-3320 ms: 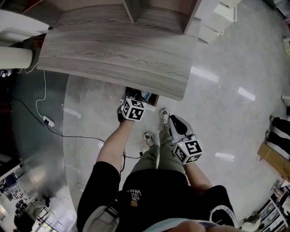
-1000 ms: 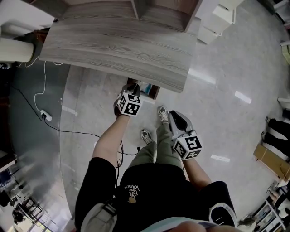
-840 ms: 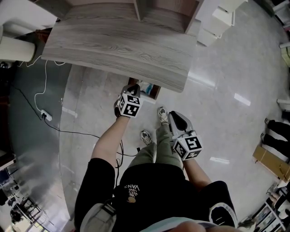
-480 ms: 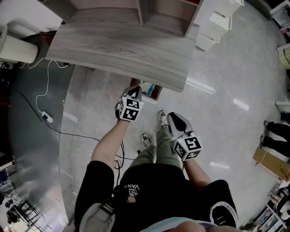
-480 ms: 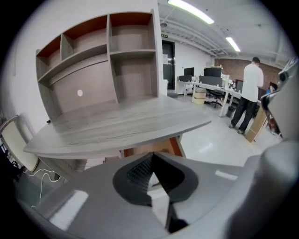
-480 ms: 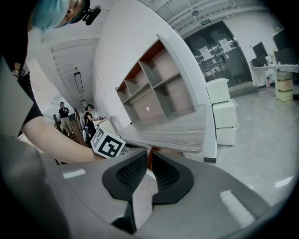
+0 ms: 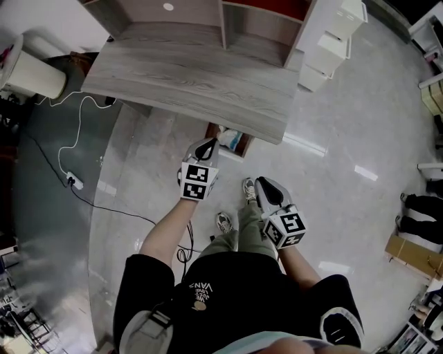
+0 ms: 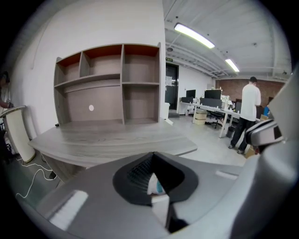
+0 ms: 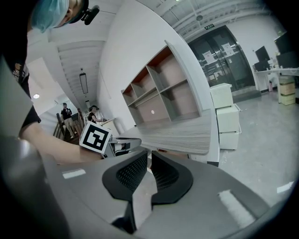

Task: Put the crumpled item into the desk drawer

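Head view clearest, crumpled item (image 7: 228,138) in drawer (image 7: 245,147)

Shelf unit (image 7: 228,21) on desk (image 7: 187,83) rear; drawer (image 7: 246,146) out under front edge; cabinets (image 7: 332,34) right; power strip (image 7: 75,183) on floor left.

Grey wood-grain desk (image 8: 112,140) straight ahead of the left jaws. Open shelving unit (image 8: 107,79) at its back, against a white wall (image 8: 93,23). White drawer stack (image 9: 224,119) right of the right jaws. Glossy pale grey floor (image 7: 346,110) beneath. Ceiling strip lights (image 8: 194,36) above right. Office workstations with monitors (image 8: 210,98) far right.
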Action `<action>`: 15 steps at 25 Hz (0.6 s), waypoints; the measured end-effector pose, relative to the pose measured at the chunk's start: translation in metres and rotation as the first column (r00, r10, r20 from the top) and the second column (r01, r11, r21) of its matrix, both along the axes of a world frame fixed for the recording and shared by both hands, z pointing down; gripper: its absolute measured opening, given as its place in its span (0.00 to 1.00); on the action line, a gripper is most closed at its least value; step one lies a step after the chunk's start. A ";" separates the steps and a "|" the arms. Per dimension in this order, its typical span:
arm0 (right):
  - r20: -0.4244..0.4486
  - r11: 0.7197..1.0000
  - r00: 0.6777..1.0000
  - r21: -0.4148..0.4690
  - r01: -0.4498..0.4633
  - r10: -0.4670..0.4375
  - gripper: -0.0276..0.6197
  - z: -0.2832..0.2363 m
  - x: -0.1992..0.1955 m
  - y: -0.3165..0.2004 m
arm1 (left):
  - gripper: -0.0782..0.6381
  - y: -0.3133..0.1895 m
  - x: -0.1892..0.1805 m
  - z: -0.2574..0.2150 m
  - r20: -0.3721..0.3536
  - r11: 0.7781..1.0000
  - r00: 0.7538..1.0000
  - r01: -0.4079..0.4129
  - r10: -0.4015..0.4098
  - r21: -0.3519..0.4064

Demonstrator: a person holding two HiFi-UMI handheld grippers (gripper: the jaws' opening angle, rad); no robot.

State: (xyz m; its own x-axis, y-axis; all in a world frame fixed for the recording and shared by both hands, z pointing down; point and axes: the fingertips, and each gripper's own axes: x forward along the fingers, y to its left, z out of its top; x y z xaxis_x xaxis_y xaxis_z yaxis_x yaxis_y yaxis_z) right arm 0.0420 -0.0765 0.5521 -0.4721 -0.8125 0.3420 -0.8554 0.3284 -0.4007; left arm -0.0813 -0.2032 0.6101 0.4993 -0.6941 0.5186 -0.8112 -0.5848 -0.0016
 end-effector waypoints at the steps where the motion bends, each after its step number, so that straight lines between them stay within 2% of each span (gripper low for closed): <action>1: 0.000 1.000 1.000 0.004 0.001 -0.001 0.07 -0.002 -0.002 0.002 | 0.18 0.002 -0.004 -0.005 -0.007 1.000 1.000 0.004 -0.004 0.015; 15: -0.012 0.999 1.000 0.039 0.003 -0.002 0.07 -0.027 -0.018 0.026 | 0.18 0.067 -0.022 -0.075 -0.114 0.993 0.993 0.024 -0.011 0.116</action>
State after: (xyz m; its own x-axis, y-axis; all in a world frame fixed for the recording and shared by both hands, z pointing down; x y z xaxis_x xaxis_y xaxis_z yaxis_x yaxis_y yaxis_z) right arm 0.0241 -0.0500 0.5251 -0.4705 -0.8241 0.3154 -0.8590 0.3460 -0.3773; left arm -0.1037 -0.1366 0.5348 0.5373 -0.7559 0.3740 -0.8202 -0.5715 0.0233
